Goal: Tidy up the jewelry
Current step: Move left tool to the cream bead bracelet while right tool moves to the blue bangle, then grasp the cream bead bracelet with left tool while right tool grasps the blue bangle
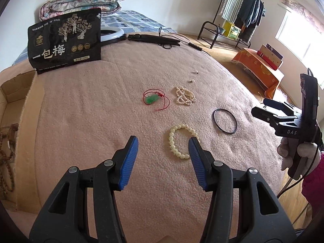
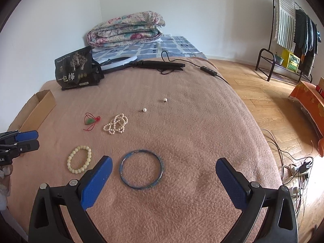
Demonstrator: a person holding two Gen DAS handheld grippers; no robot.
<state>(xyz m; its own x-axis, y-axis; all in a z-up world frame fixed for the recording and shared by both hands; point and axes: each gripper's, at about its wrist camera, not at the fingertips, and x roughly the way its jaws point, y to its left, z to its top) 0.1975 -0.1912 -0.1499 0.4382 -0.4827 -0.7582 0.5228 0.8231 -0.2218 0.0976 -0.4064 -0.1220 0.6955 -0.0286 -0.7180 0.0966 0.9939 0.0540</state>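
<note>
Left wrist view: cream beaded bracelet (image 1: 182,140) lies looped, unbroken.

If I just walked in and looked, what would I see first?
Jewelry spread on the pink blanket: a cream bead bracelet just ahead of the open left hand-held gripper, and a dark bangle in front of the open right hand-held gripper. Farther back lie a green pendant on red cord and a heap of pearls.
</note>
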